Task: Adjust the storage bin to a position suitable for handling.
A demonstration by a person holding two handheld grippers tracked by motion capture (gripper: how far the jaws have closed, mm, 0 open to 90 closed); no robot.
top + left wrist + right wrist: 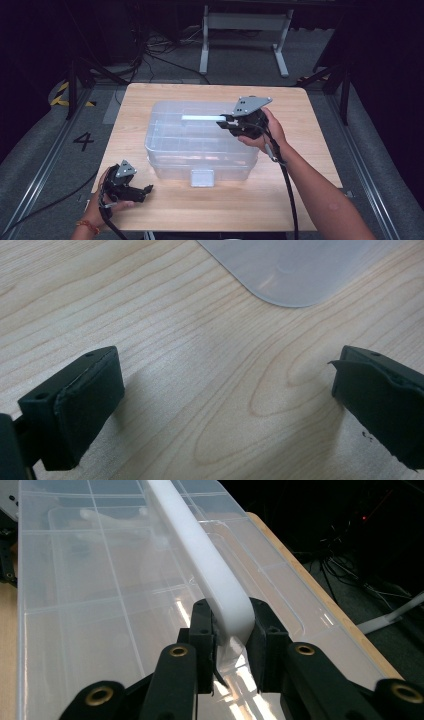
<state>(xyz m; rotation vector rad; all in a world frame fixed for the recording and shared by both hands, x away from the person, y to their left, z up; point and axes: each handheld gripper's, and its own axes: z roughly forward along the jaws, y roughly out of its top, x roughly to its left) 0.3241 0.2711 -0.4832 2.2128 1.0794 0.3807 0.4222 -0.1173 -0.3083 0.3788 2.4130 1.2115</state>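
Observation:
A clear plastic storage box (200,145) with a lid sits in the middle of the wooden table (300,190). A white handle (202,118) runs across its lid. My right gripper (224,121) reaches in from the right and is shut on the handle's right end. In the right gripper view both pads of the right gripper (232,635) press the sides of the handle (200,555) above the lid (90,595). My left gripper (148,190) rests open on the table at the front left, apart from the box. In its own view the left gripper (225,405) holds nothing, and a box corner (295,270) lies ahead.
A grey latch (202,177) hangs at the middle of the box's front wall. Bare table lies in front of the box and to both sides. Beyond the far edge are a white desk frame (245,30), cables and dark floor.

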